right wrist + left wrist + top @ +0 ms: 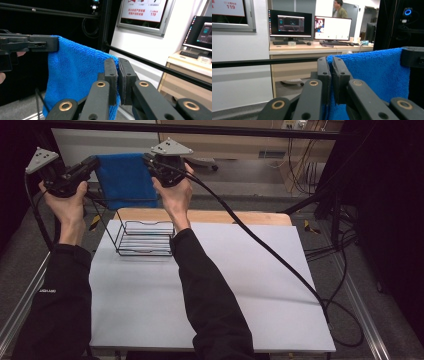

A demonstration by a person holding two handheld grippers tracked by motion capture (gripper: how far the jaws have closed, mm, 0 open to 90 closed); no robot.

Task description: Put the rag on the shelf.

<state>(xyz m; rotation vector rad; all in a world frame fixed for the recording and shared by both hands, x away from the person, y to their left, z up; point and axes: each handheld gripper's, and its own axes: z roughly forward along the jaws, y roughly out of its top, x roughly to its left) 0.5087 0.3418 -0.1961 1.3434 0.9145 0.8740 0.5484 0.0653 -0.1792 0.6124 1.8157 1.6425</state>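
Two grippers, both clamped on one blue towel. Left gripper pinches the towel's top left corner, right gripper the top right corner; jaws pressed together on the cloth in both gripper views. Towel hangs stretched between them, top edge roughly level, held in the air past the table's far left corner, not touching the tabletop. Black wire rack sits on the table near the far left corner, below and in front of the towel. Right gripper's cable runs across the table toward the right edge.
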